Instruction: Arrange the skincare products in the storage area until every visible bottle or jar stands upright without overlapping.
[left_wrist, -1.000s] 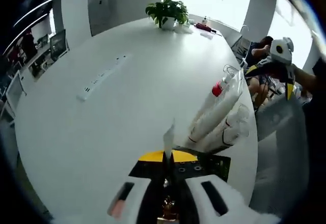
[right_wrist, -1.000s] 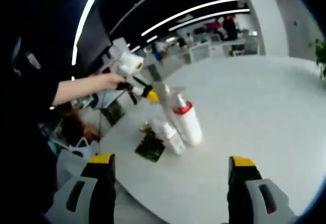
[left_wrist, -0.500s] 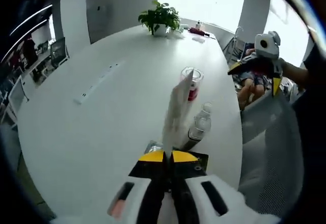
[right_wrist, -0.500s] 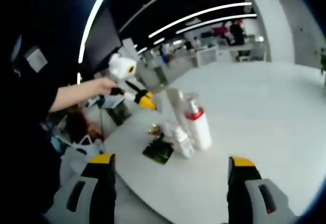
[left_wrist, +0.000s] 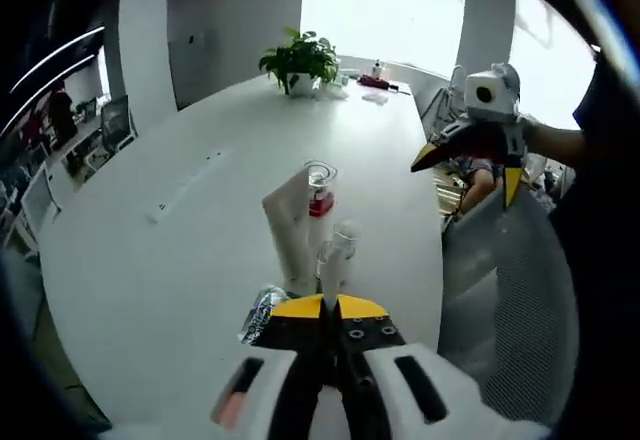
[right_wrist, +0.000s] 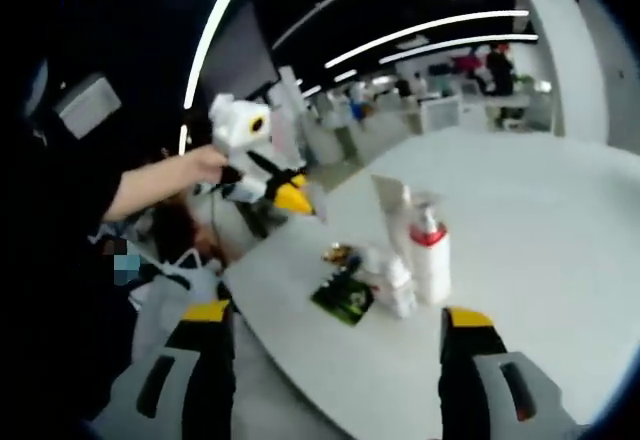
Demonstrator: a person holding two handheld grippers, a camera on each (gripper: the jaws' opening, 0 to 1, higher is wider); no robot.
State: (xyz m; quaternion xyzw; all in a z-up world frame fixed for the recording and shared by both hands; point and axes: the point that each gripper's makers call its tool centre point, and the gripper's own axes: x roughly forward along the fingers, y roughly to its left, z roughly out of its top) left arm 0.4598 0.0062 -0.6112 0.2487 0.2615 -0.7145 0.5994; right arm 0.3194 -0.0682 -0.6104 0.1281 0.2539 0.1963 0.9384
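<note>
On white table (left_wrist: 180,250), upright red-collared bottle (right_wrist: 431,256), left claw (left_wrist: 330,305) closed on thin strip, right claw (right_wrist: 335,345) open.

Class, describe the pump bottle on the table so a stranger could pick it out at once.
Start at the big white oval table and find the small cluster of skincare products near its edge. The pump bottle stands upright there, beside a tall white tube. It alone has a red collar under its pump.
</note>
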